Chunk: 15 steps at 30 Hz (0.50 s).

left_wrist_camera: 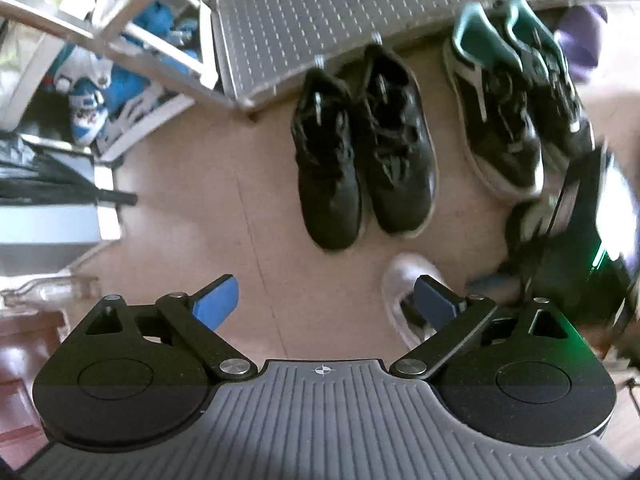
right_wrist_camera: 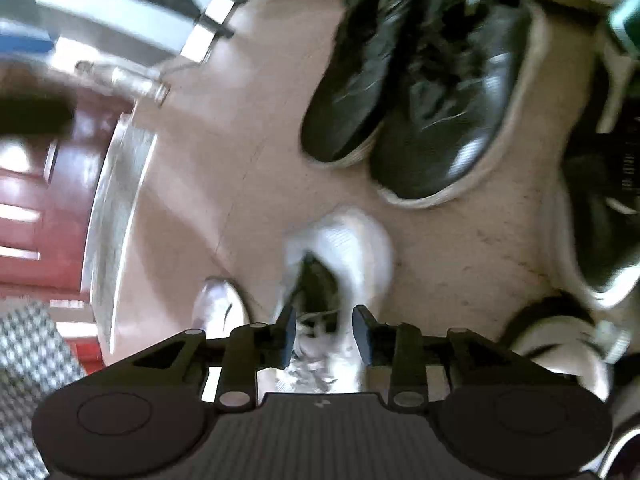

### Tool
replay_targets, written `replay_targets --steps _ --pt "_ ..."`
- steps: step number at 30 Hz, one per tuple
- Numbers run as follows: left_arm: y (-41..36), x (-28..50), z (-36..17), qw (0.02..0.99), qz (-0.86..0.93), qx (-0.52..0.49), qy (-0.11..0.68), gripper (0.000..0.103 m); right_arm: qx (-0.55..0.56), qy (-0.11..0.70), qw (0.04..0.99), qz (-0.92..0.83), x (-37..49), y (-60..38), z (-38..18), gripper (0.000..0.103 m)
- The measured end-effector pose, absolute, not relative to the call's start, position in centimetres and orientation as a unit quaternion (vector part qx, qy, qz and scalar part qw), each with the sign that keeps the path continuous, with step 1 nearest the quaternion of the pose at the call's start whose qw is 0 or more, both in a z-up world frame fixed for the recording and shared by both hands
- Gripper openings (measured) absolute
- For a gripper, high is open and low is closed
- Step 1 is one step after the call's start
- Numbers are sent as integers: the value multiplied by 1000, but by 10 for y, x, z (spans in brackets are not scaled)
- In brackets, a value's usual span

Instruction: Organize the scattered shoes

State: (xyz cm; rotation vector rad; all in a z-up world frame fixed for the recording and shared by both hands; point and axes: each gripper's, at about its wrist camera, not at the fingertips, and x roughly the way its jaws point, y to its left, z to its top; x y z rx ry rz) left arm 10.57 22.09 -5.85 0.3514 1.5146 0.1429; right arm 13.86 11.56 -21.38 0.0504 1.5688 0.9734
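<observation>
White mesh sneaker (right_wrist_camera: 344, 256) sits on the beige floor (right_wrist_camera: 240, 184), toe pointing away from me, just below the toes of the all-black lace-up pair (right_wrist_camera: 416, 92). My right gripper (right_wrist_camera: 325, 334) is over its laces and tongue, jaws partly apart, one blue pad (right_wrist_camera: 289, 332) on each side of the lace area. The frame is blurred, so I can't tell if the pads touch the shoe; it doesn't look pinched. A second pale shoe toe (right_wrist_camera: 218, 304) is just left of the white sneaker. Another white-and-black shoe (right_wrist_camera: 560, 344) lies at lower right.

In the left wrist view the same white sneaker (left_wrist_camera: 404, 288) is partly behind my left gripper's right finger. My left gripper (left_wrist_camera: 326, 304) is spread wide with nothing between the fingers, hovering over bare floor (left_wrist_camera: 224, 208). The black pair (left_wrist_camera: 364, 148) stands side by side, toes toward me, heels near the edge of a grey perforated metal shelf (left_wrist_camera: 304, 28). Right of it is a black-and-white pair with teal heel lining (left_wrist_camera: 516, 104), also side by side. My right gripper's body shows blurred at the right edge with a green light (left_wrist_camera: 598, 256). Far left is a white frame rack (left_wrist_camera: 132, 36) with blue-and-white items (left_wrist_camera: 88, 108) behind it.
</observation>
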Motion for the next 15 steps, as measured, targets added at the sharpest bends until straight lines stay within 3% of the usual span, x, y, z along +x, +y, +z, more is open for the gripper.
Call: replay_targets --steps 6,8,10,15 --pt "220 40 -60 693 28 199 693 97 45 684 632 362 118 82 -202 44" --pt "230 18 -56 702 44 151 695 97 47 691 632 346 92 67 -190 50" --pt "235 -3 -55 703 45 147 694 97 40 699 628 338 67 57 -181 64" --pt "247 -30 -51 716 49 126 685 95 -33 674 652 346 33 75 -175 65"
